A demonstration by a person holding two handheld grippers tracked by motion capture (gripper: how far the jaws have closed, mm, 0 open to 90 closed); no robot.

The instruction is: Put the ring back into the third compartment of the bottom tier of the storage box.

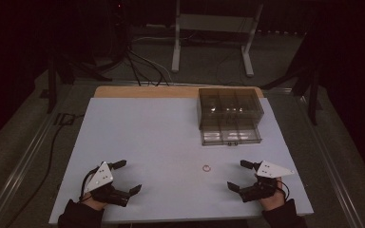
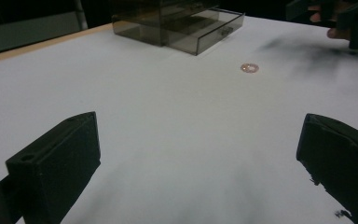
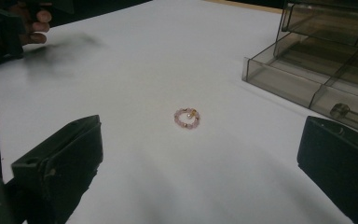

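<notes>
A small pink beaded ring (image 1: 206, 167) lies flat on the white table (image 1: 147, 137), between my two grippers; it is also seen as the ring (image 3: 186, 118) and the ring (image 2: 249, 68). Behind it stands a smoky clear drawer box (image 1: 230, 108) with its bottom drawer (image 1: 231, 133) pulled out; the drawer (image 3: 307, 79) shows a small knob. My left gripper (image 1: 128, 176) rests near the front left edge, open and empty. My right gripper (image 1: 238, 175) rests at the front right, open and empty, a short way right of the ring.
The table's wooden back edge (image 1: 142, 91) shows behind the white sheet. Beyond it are cables (image 1: 142, 66) on the floor and a white metal stand (image 1: 214, 33). A person's hands hold both grippers at the front edge.
</notes>
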